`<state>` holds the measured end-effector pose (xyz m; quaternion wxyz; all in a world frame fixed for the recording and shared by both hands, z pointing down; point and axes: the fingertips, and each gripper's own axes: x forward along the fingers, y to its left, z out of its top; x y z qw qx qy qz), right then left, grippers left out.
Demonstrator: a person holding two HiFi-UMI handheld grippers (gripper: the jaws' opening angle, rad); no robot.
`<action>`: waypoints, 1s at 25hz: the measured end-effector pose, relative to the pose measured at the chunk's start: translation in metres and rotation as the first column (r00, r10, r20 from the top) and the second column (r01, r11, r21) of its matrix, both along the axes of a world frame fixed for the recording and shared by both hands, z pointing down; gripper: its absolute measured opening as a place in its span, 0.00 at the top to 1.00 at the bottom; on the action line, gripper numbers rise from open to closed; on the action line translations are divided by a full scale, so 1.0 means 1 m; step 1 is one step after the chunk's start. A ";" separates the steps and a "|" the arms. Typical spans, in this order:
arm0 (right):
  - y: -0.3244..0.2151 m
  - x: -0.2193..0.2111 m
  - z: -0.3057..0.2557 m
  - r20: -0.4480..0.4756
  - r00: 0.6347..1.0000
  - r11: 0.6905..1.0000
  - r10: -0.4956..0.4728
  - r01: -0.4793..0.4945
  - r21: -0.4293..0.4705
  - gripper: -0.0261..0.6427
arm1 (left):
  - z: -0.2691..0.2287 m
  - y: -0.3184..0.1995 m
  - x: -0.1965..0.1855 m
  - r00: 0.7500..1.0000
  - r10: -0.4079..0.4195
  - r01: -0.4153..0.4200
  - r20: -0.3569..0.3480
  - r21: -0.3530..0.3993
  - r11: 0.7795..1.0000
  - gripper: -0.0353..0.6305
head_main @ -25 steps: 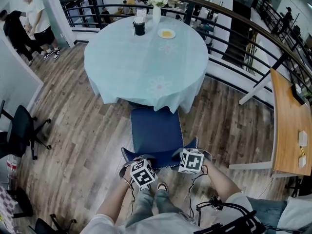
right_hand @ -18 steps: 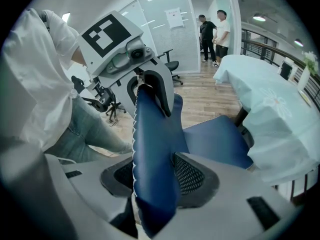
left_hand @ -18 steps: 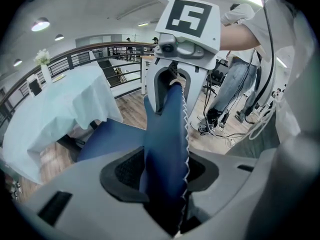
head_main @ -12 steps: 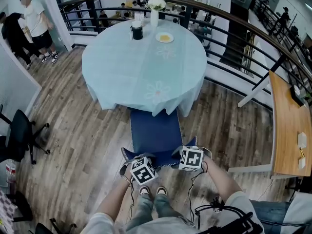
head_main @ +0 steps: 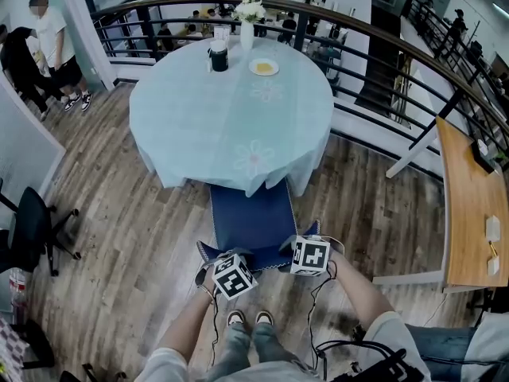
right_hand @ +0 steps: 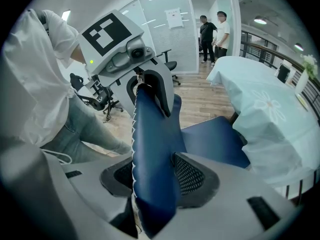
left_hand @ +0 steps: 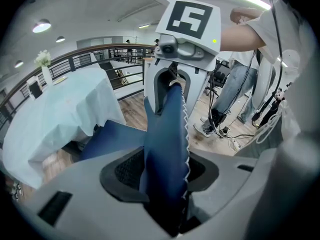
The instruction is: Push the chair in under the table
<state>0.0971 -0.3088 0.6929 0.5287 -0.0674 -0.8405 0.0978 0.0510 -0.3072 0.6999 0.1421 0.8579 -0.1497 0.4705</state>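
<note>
One blue chair [head_main: 250, 213]: left gripper [left_hand: 165, 176] and right gripper [right_hand: 155, 181], two total, each clamp its backrest top edge. One round table [head_main: 199, 110] sits just ahead of both grippers.

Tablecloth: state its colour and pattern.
The tablecloth is pale aqua with faint white flower prints, clearest in the head view.

You pushed the chair [head_main: 253, 217] farther toward the round table [head_main: 231, 102], and more of its blue seat slid beneath the hanging tablecloth [head_main: 254, 169]. Your left gripper [head_main: 226, 257] and right gripper [head_main: 291, 253] travelled forward with the backrest [head_main: 261, 256]. You stepped after it, and both shoes [head_main: 262, 317] came level behind the chair.
</note>
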 end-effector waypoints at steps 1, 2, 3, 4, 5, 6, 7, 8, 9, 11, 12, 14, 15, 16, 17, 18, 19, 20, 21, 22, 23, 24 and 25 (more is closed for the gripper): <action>-0.003 0.000 0.000 0.001 1.000 1.000 0.002 -0.002 0.004 0.67 | 0.000 -0.003 0.000 1.000 -0.001 0.001 0.001 0.003 1.000 0.67; -0.005 0.000 0.000 0.000 1.000 1.000 0.002 -0.002 0.007 0.67 | -0.001 -0.005 0.000 1.000 -0.003 0.003 0.002 0.005 1.000 0.67; -0.007 0.000 0.000 -0.001 1.000 1.000 0.002 -0.002 0.007 0.67 | -0.001 -0.007 -0.001 1.000 -0.003 0.003 0.002 0.005 1.000 0.67; -0.008 0.000 0.000 -0.002 1.000 1.000 0.000 0.000 0.006 0.67 | -0.001 -0.009 0.000 1.000 -0.005 0.005 0.001 0.005 1.000 0.67; -0.009 0.000 0.000 -0.003 1.000 1.000 -0.002 0.002 0.004 0.67 | -0.001 -0.010 0.000 1.000 -0.006 0.006 -0.001 0.005 1.000 0.67; -0.011 0.000 0.001 -0.003 1.000 1.000 -0.003 0.003 0.001 0.67 | -0.001 -0.011 0.000 1.000 -0.008 0.008 -0.003 0.006 1.000 0.67; -0.012 0.000 0.002 -0.003 1.000 1.000 -0.004 0.004 0.000 0.67 | 0.000 -0.013 -0.001 1.000 -0.010 0.010 -0.004 0.006 1.000 0.67; -0.014 0.000 0.002 -0.002 1.000 1.000 -0.005 0.005 0.000 0.67 | 0.001 -0.015 -0.001 1.000 -0.011 0.011 -0.004 0.007 1.000 0.66; -0.016 -0.001 0.003 -0.001 1.000 1.000 -0.004 0.004 0.001 0.67 | 0.001 -0.017 -0.002 1.000 -0.011 0.011 -0.004 0.007 1.000 0.66; -0.021 -0.002 0.003 -0.001 1.000 1.000 -0.003 0.003 0.007 0.67 | 0.002 -0.021 -0.002 1.000 -0.013 0.013 -0.004 0.008 1.000 0.66; -0.023 -0.002 0.002 0.000 1.000 1.000 -0.001 0.001 0.010 0.67 | 0.001 -0.024 -0.002 1.000 -0.015 0.015 -0.004 0.009 1.000 0.66; -0.029 -0.002 0.002 0.005 1.000 1.000 0.002 -0.002 0.015 0.67 | 0.001 -0.029 -0.003 1.000 -0.018 0.018 -0.002 0.013 1.000 0.66; -0.032 -0.002 0.002 0.006 1.000 1.000 0.005 -0.005 0.018 0.67 | 0.001 -0.033 -0.003 1.000 -0.020 0.020 -0.001 0.016 1.000 0.66; -0.035 -0.002 0.002 0.007 1.000 1.000 0.007 -0.007 0.022 0.67 | 0.001 -0.036 -0.003 1.000 -0.022 0.022 -0.001 0.019 1.000 0.66; -0.038 -0.002 0.002 0.006 1.000 1.000 0.009 -0.009 0.026 0.67 | 0.001 -0.039 -0.003 1.000 -0.023 0.023 -0.001 0.021 1.000 0.66; -0.041 -0.002 0.002 0.005 1.000 1.000 0.009 -0.009 0.028 0.67 | 0.001 -0.041 -0.002 1.000 -0.023 0.023 -0.002 0.022 1.000 0.66; -0.043 -0.001 0.003 0.003 1.000 1.000 0.006 -0.006 0.028 0.67 | 0.002 -0.043 -0.001 1.000 -0.022 0.022 -0.002 0.019 1.000 0.66; -0.044 0.000 0.003 0.001 1.000 1.000 0.003 -0.003 0.025 0.67 | 0.002 -0.044 0.000 1.000 -0.019 0.019 -0.003 0.015 1.000 0.66; -0.046 0.001 0.003 0.001 1.000 1.000 0.000 0.000 0.022 0.67 | 0.002 -0.045 0.001 1.000 -0.016 0.016 -0.004 0.013 1.000 0.66; -0.046 0.002 0.003 0.003 1.000 1.000 -0.001 0.001 0.023 0.67 | 0.001 -0.046 0.002 1.000 -0.014 0.015 -0.007 0.014 1.000 0.66; -0.047 0.003 0.003 0.006 1.000 1.000 -0.002 0.002 0.025 0.67 | 0.001 -0.047 0.003 1.000 -0.015 0.015 -0.010 0.017 1.000 0.66; -0.047 0.003 0.003 0.009 1.000 1.000 -0.003 0.003 0.027 0.67 | 0.001 -0.047 0.003 1.000 -0.017 0.017 -0.013 0.020 1.000 0.66; -0.047 0.003 0.003 0.012 1.000 1.000 -0.005 0.004 0.027 0.67 | 0.001 -0.047 0.004 1.000 -0.018 0.018 -0.015 0.023 1.000 0.66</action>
